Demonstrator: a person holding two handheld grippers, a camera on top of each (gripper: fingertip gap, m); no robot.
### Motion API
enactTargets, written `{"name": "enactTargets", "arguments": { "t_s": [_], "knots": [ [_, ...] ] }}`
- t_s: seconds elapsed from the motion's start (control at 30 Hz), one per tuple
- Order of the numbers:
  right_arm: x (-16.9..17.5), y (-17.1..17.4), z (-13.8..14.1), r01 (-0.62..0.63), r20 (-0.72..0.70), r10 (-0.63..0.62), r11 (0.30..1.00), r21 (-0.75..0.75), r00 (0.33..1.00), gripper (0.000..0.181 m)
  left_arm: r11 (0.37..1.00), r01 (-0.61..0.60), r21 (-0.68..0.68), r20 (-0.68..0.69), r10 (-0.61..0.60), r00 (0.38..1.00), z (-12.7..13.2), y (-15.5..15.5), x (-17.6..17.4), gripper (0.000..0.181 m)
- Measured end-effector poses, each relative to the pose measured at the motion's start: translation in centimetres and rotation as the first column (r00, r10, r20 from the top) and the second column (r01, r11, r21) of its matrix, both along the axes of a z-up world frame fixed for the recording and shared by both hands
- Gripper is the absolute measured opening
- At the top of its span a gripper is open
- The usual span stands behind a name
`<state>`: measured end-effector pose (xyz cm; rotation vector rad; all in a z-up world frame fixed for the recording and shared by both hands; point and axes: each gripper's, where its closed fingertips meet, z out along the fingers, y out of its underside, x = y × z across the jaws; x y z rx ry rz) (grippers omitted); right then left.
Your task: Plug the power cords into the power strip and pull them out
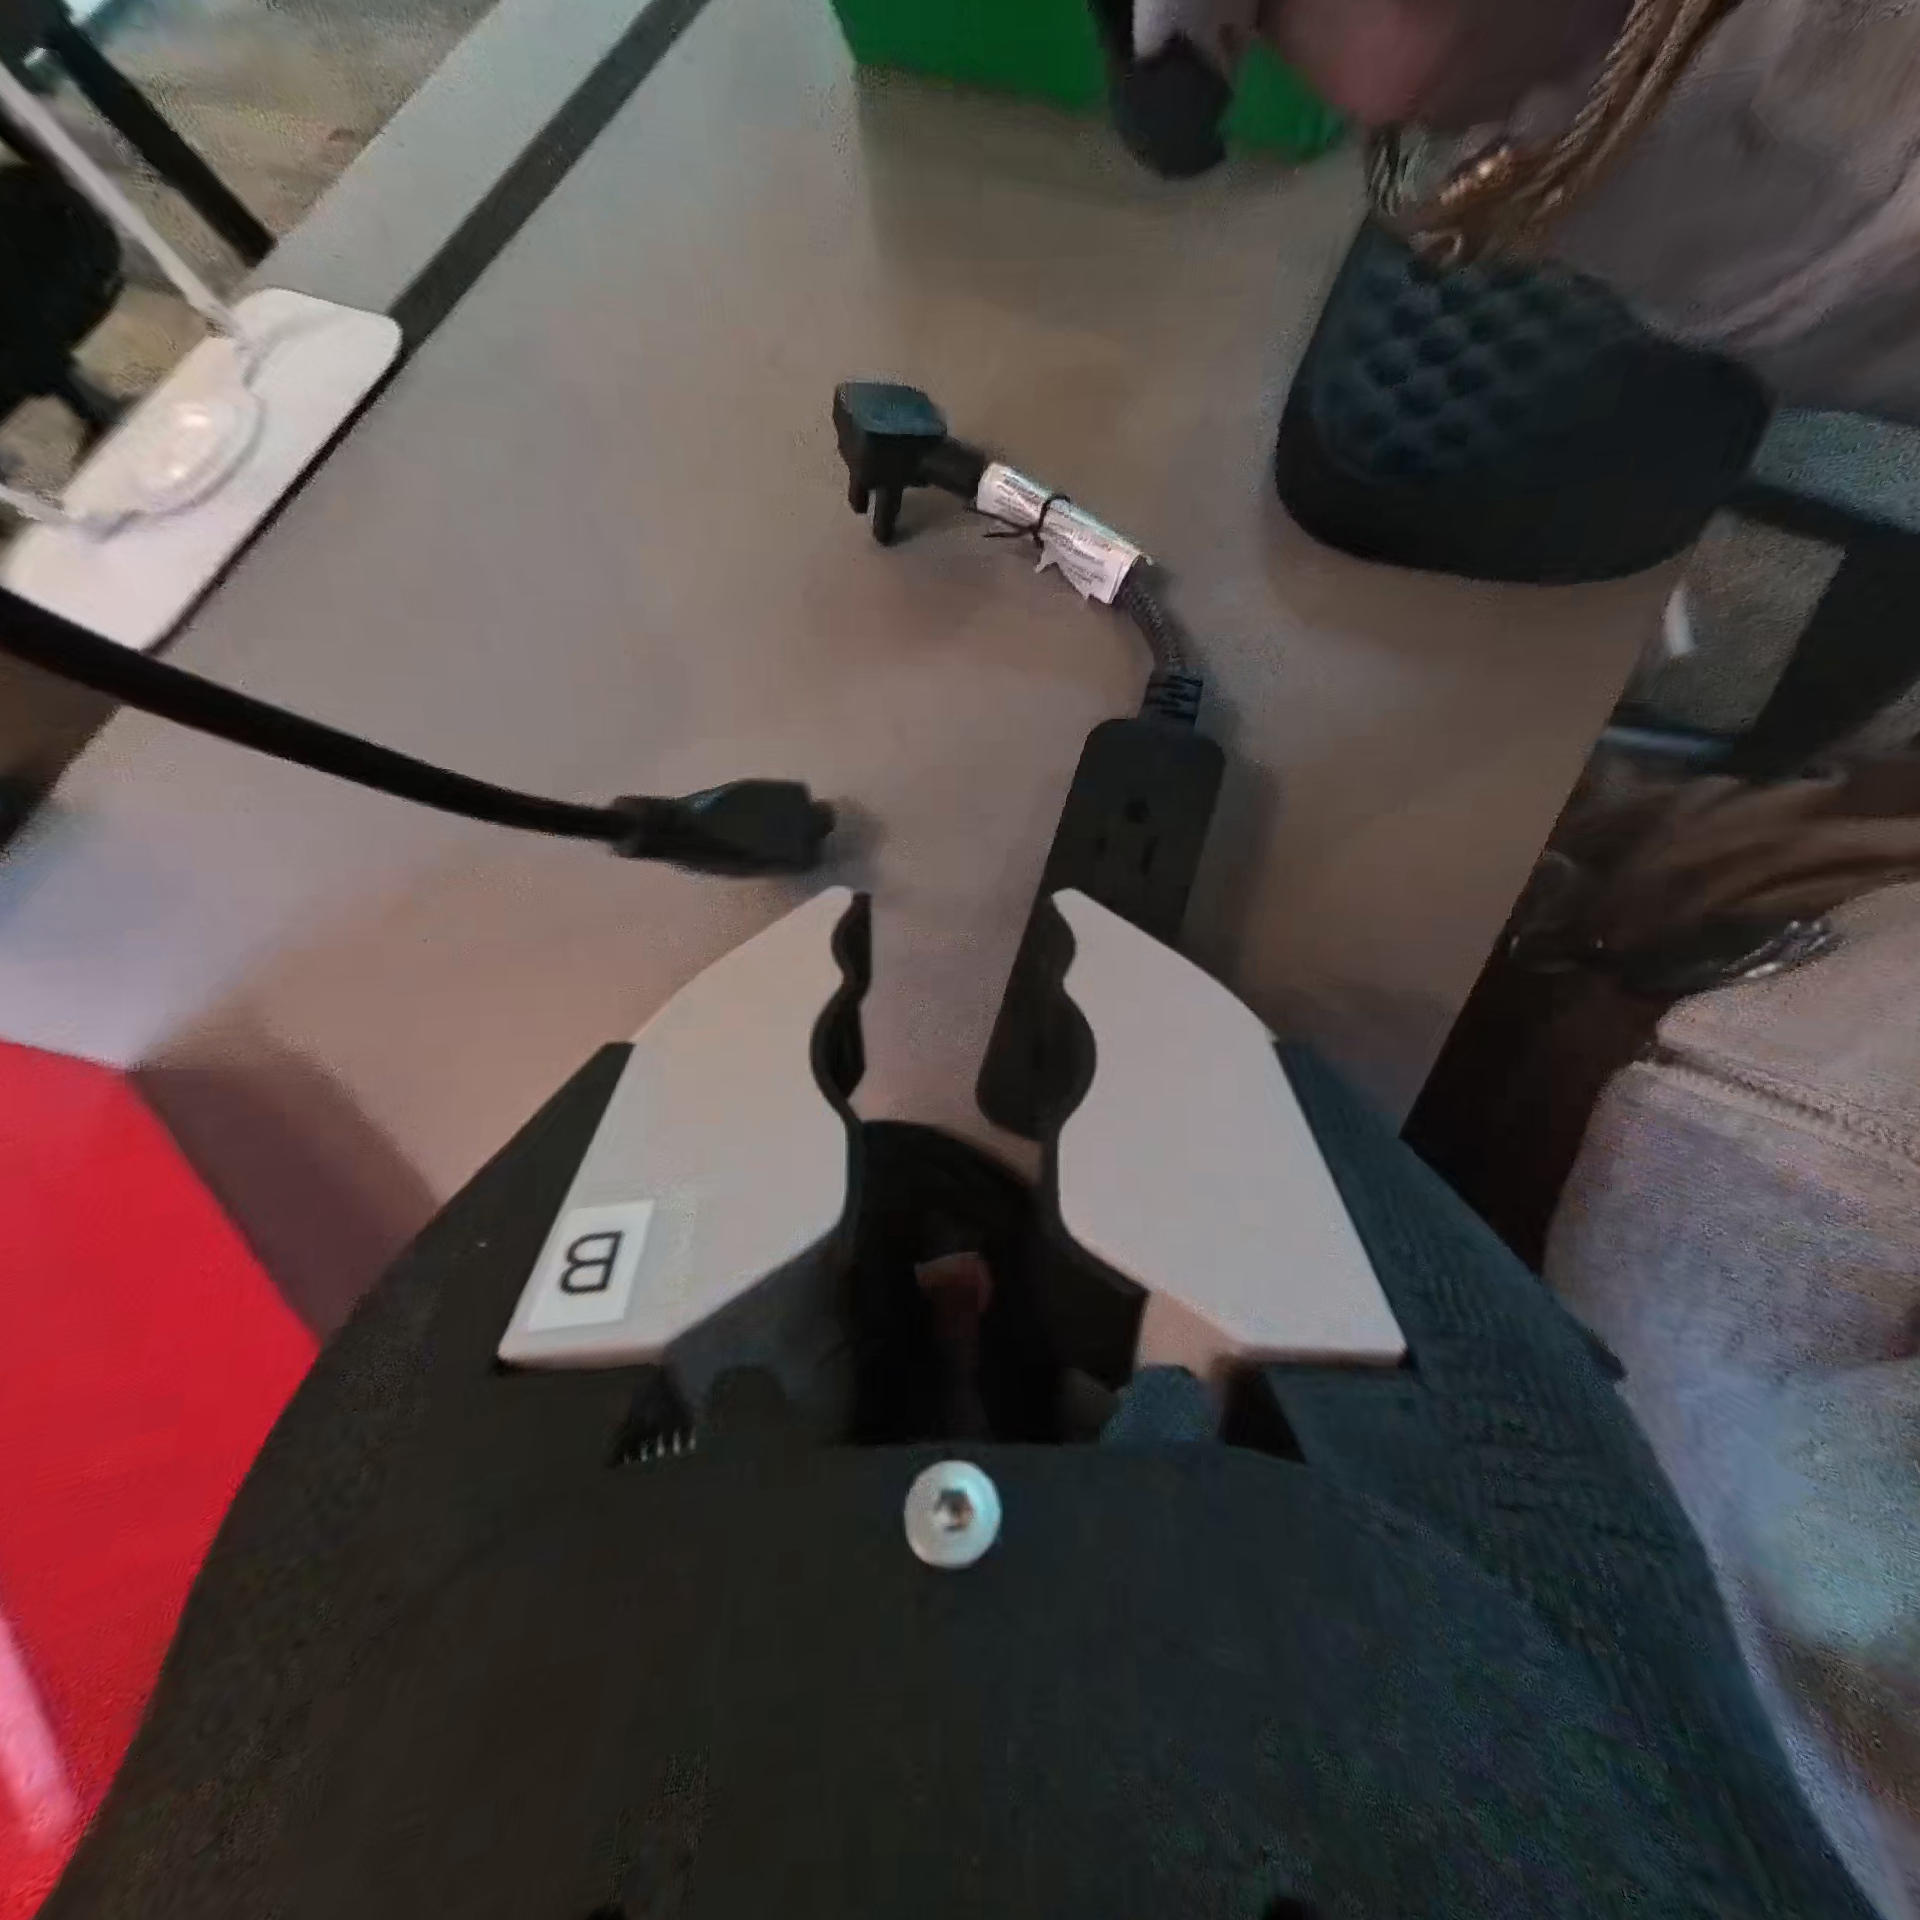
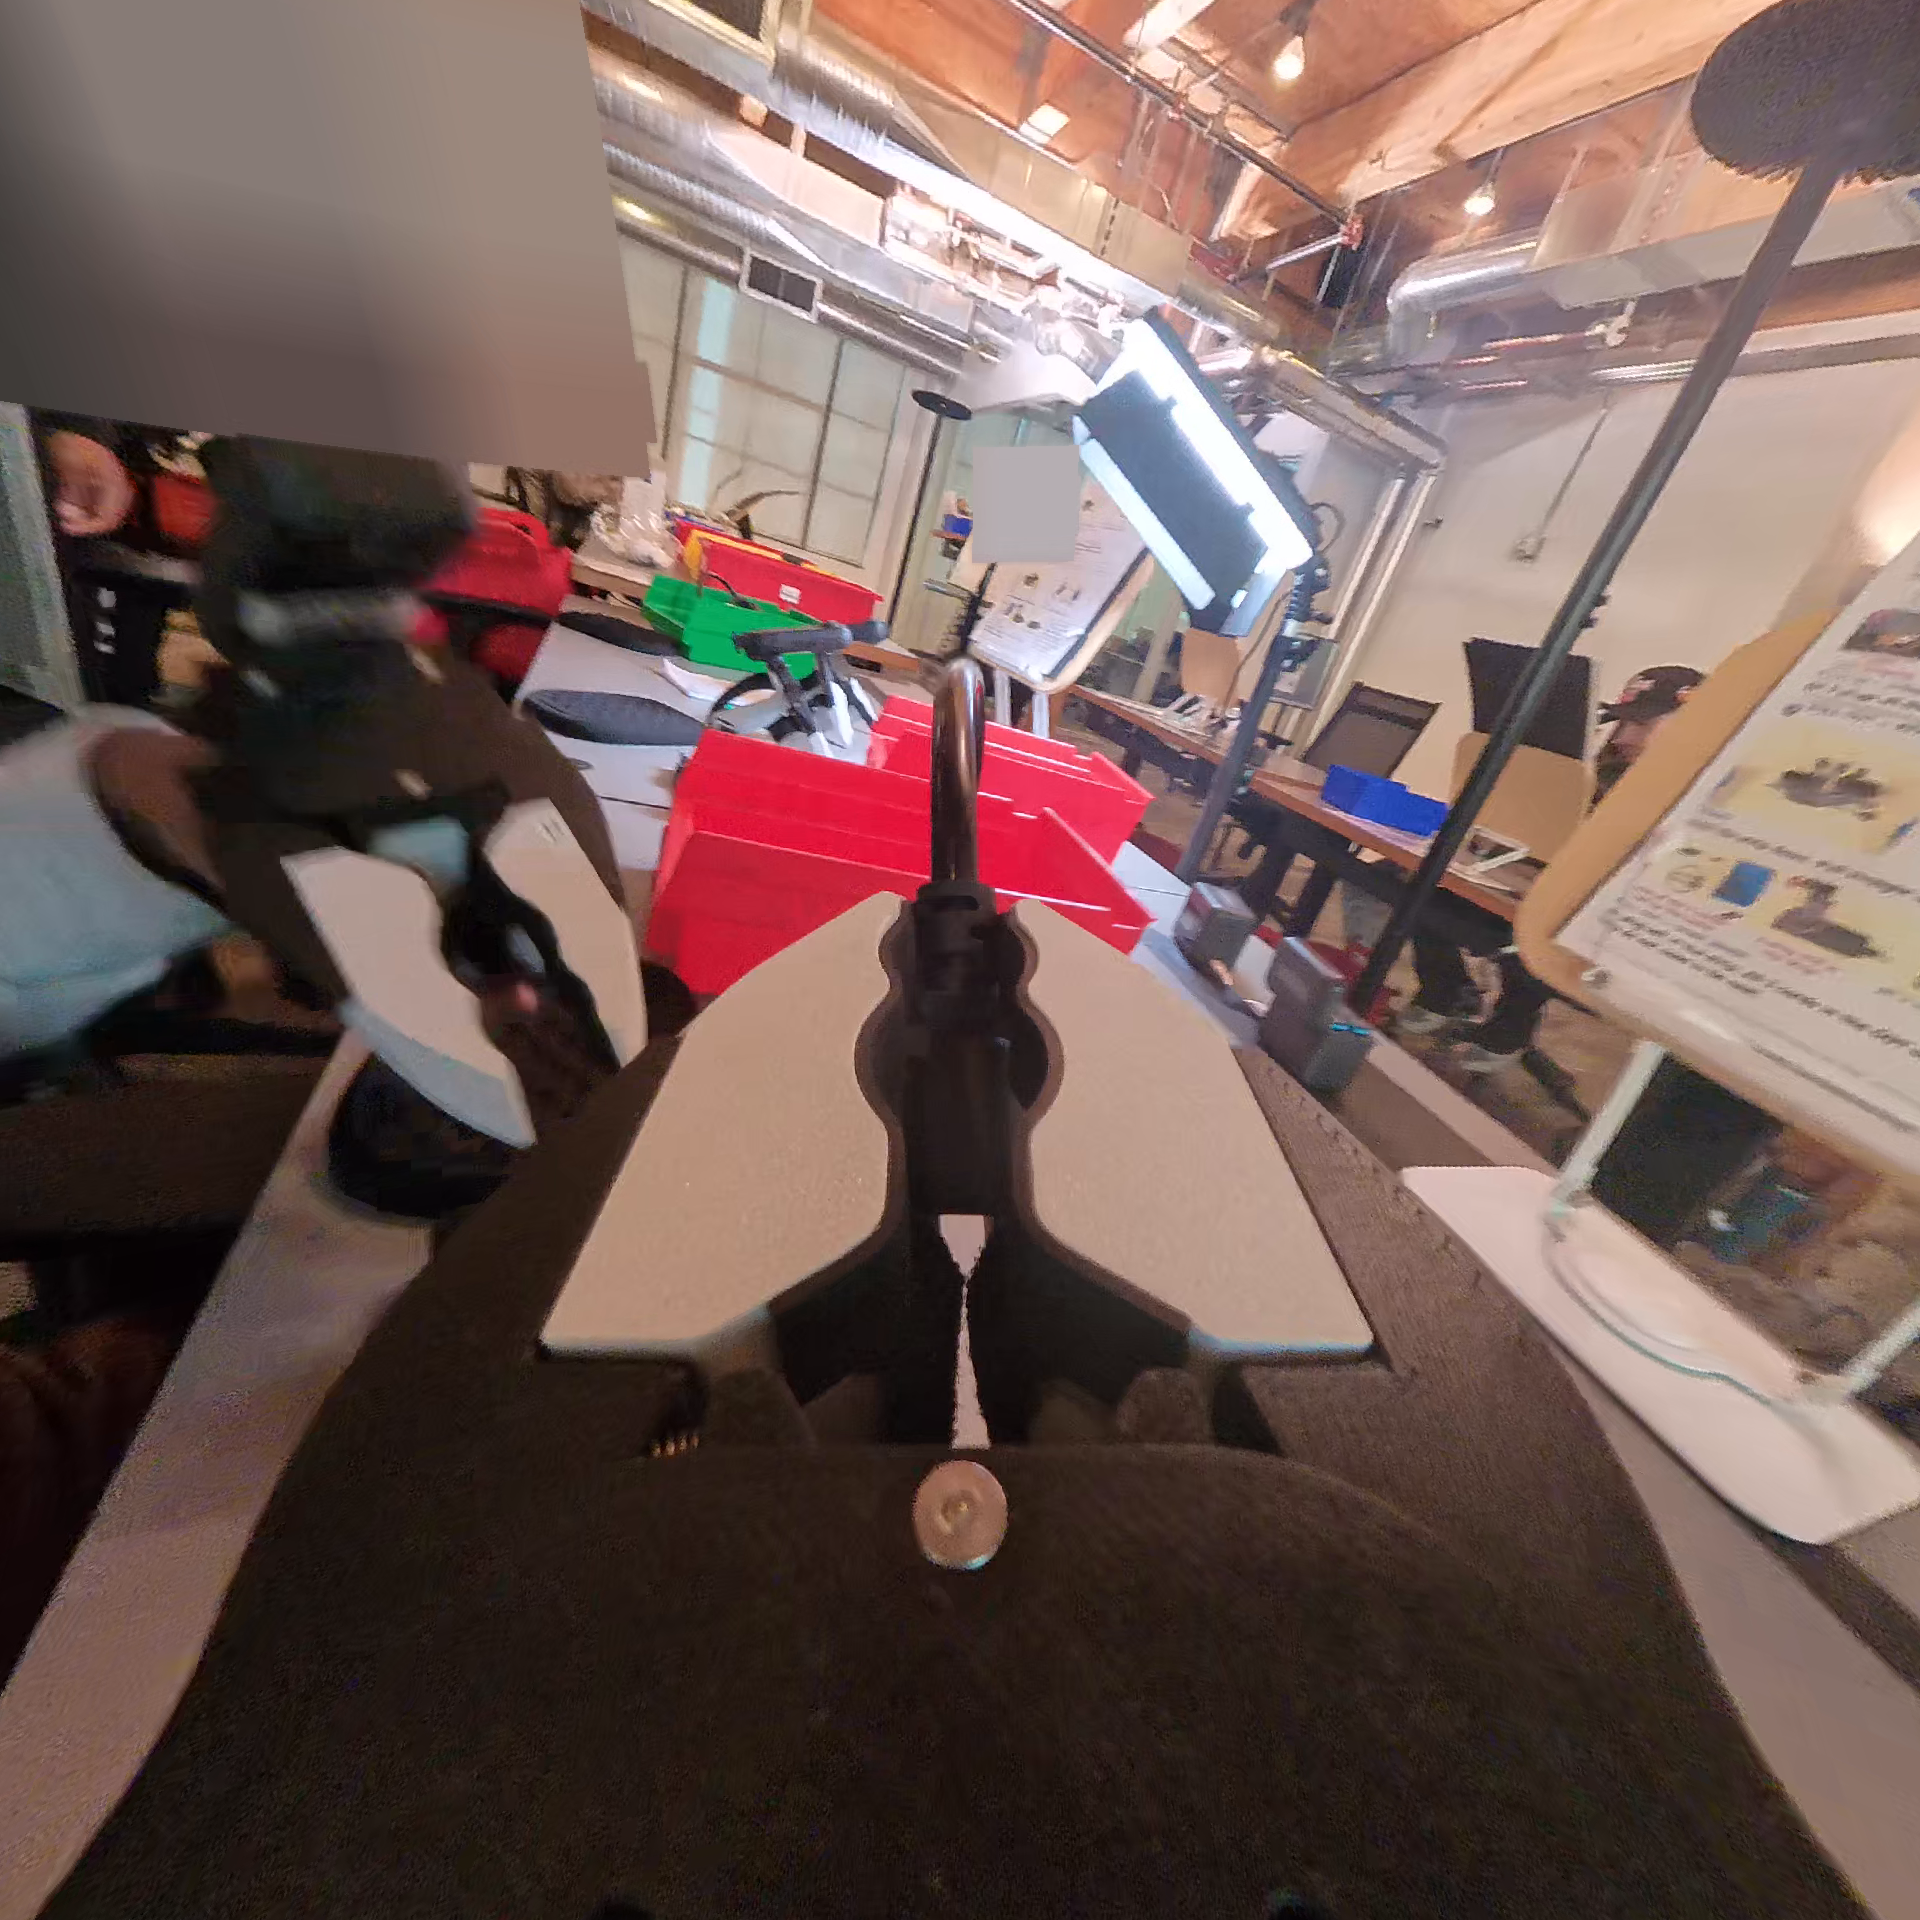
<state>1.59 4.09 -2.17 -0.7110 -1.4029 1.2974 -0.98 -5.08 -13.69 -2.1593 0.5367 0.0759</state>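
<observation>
In the left wrist view my left gripper (image 1: pixel 954 904) is open and empty above the grey table (image 1: pixel 623 520). The black power strip (image 1: pixel 1138 821) lies just ahead of it, with its near end hidden behind my right finger. The strip's own cord carries a white tag (image 1: pixel 1060 530) and ends in a black plug (image 1: pixel 888 436) lying farther off. A black cord end (image 1: pixel 727 821) reaches in from the left, blurred, near my left fingertip. In the right wrist view my right gripper (image 2: pixel 958 914) is shut on a black plug (image 2: pixel 951 997) whose cord (image 2: pixel 956 727) loops upward. The left gripper (image 2: pixel 488 966) shows there, open.
A red bin (image 1: pixel 104 1351) is at the near left and a white stand base (image 1: pixel 197 457) at the far left. A black foam pad (image 1: pixel 1507 416) sits past the table's right edge. Red bins (image 2: pixel 883 831), a poster stand (image 2: pixel 1766 883) and a black pole (image 2: pixel 1558 675) are ahead of the right gripper. One gripper's finger ends stand about 15 cm off the other's.
</observation>
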Motion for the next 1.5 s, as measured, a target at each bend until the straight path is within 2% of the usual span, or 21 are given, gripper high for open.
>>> {"name": "enactTargets", "arguments": {
  "t_s": [0.07, 0.13, 0.17, 0.4, 0.9, 1.1, 1.3, 1.4, 1.5],
  "knots": [
    [0.1, 0.9, 1.1, 0.046, 0.001, -0.046, 0.998, 0.037, 0.999, 0.016, 1.0, -0.017, 0.003, -0.192, 0.017, 0.981, 3.6, -0.7, 0.3, 0.048],
    [0.2, 1.7, 1.9, 0.09, -0.001, -0.09, 0.993, 0.072, 0.996, 0.016, 0.998, -0.022, 0.055, -0.355, 0.04, 0.934, 6.3, -1.0, 0.3, 0.052],
    [0.3, 2.1, 2.2, 0.11, 0.0, -0.11, 0.991, 0.082, 0.994, 0.018, 0.999, -0.005, 0.049, -0.384, 0.023, 0.923, 6.9, -1.2, 0.7, 0.053],
    [1.3, 4.1, 3.4, 0.18, -0.008, -0.18, 0.981, 0.07, 0.984, 0.016, 0.996, 0.082, 0.031, -0.341, -0.067, 0.938, 8.1, -1.8, 3.8, 0.058],
    [2.9, 5.1, 5.4, 0.211, -0.049, -0.208, 0.974, 0.076, 0.977, 0.015, 0.997, 0.064, 0.032, -0.353, -0.049, 0.934, 8.5, -1.5, 4.2, 0.058],
    [4.5, 6.7, 7.9, 0.278, -0.098, -0.27, 0.957, 0.081, 0.958, 0.015, 0.997, 0.067, 0.025, -0.354, -0.053, 0.934, 8.3, -1.3, 4.2, 0.058],
    [9.5, 11.6, 13.0, 0.461, -0.199, -0.443, 0.886, 0.05, 0.874, 0.016, 0.999, 0.052, -0.015, -0.33, -0.054, 0.942, 6.8, -0.5, 3.7, 0.058],
    [12.7, 14.9, 14.0, 0.597, -0.207, -0.574, 0.8, 0.061, 0.792, 0.015, 0.999, 0.016, -0.048, -0.308, -0.03, 0.951, 5.2, -0.3, 2.6, 0.058],
    [16.1, 18.3, 13.1, 0.726, -0.198, -0.703, 0.683, 0.079, 0.683, 0.015, 0.997, -0.016, -0.08, -0.28, -0.007, 0.96, 3.6, -0.5, 1.5, 0.058]
  ]
}}
